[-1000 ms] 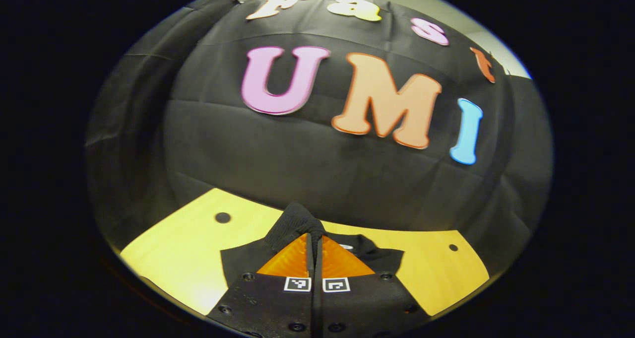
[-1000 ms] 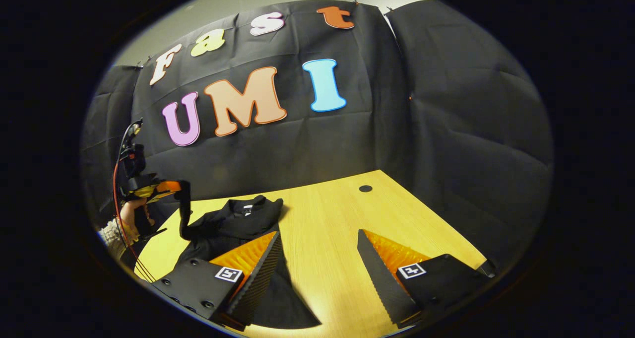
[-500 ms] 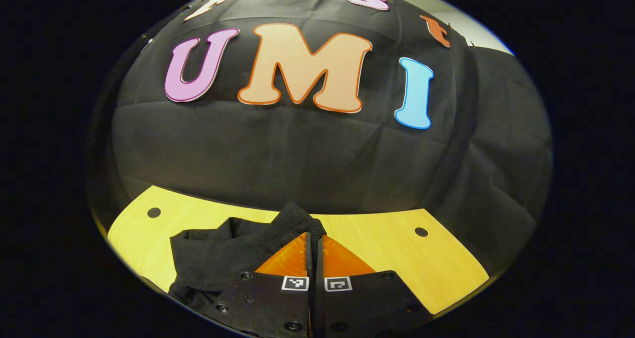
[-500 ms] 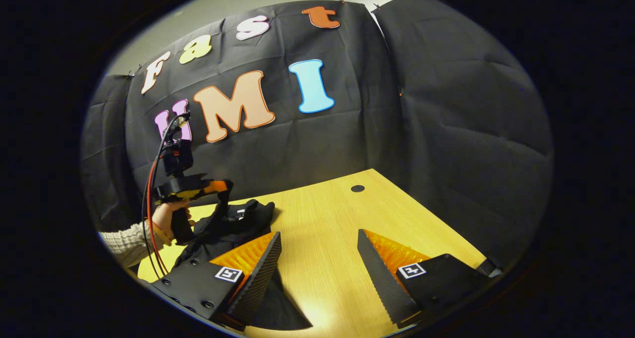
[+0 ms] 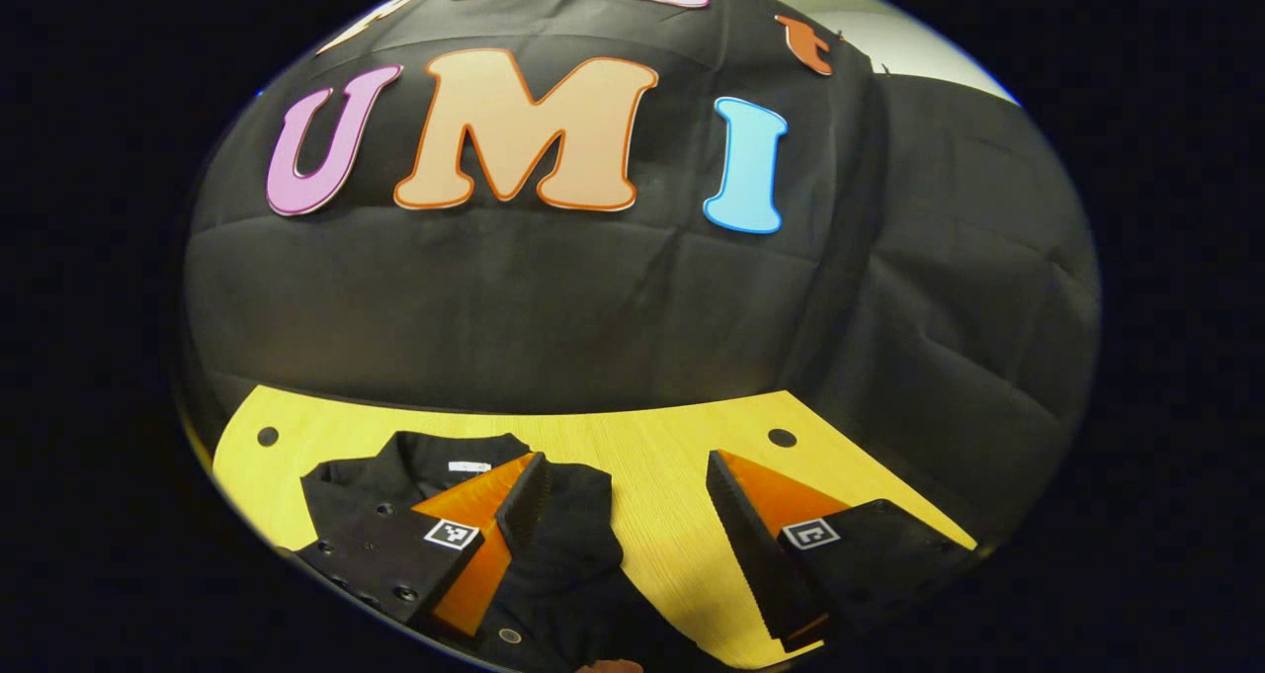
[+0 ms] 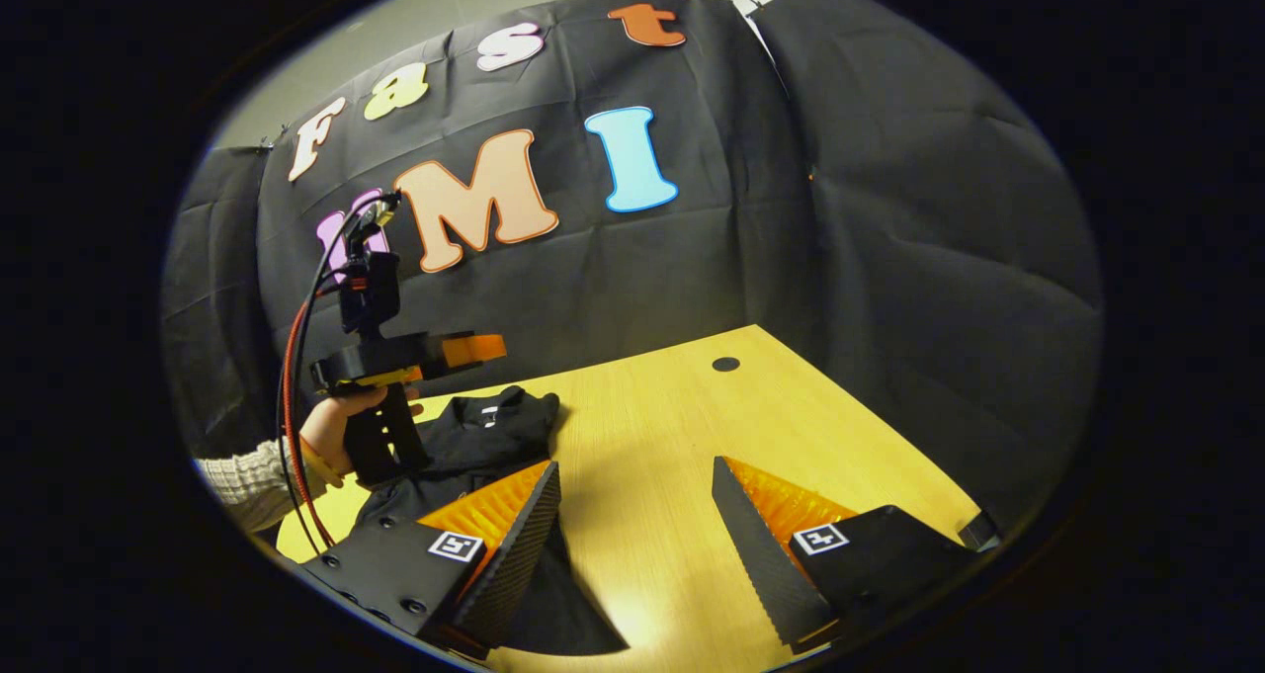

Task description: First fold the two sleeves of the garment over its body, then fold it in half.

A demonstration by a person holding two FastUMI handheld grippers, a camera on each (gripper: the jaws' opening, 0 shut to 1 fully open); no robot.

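The black garment (image 6: pixel 474 436) lies bunched on the left of the table (image 6: pixel 672 436). The left gripper (image 5: pixel 618 500) is wide apart above it, holding nothing. The right gripper (image 6: pixel 637 515) is wide apart too. I think one sleeve fold is done. Next, grab the other sleeve.

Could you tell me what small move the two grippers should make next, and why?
Probably bring the right gripper down to the near right side of the black garment to find the second sleeve. Both grippers stand open and hold nothing, the left gripper hovers above the collar end, and the garment lies bunched on the table, not yet folded in half.
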